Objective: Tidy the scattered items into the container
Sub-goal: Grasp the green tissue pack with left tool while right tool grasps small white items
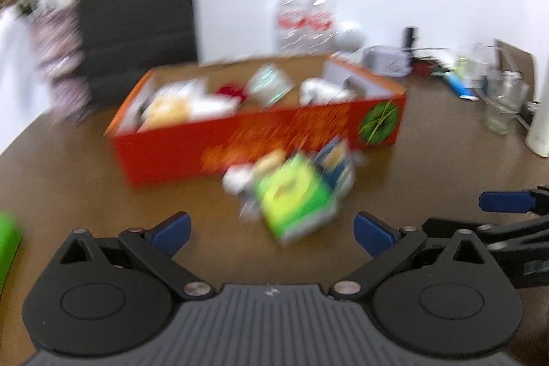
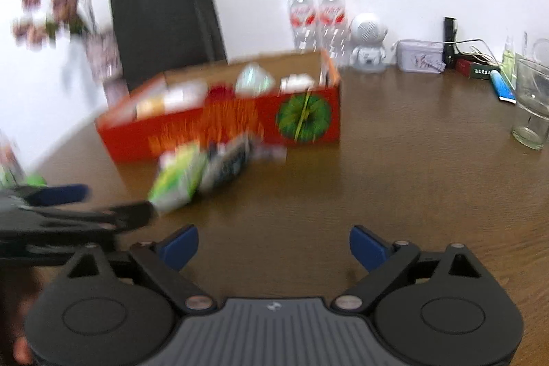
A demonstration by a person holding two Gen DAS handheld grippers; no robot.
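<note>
Both grippers, left gripper and right gripper, hang spread wide and hold nothing above the table. Loose packets lie just beside the red box.

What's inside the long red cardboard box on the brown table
The long red cardboard box holds blurred packets: a pale yellow one, something red, a greenish-white pack. Anything beneath them is covered.

- Red open-topped box on the brown table, already holding packets (blurred, contents unclear).
- Green packet and darker pouch lying just before the box's front wall.
</note>
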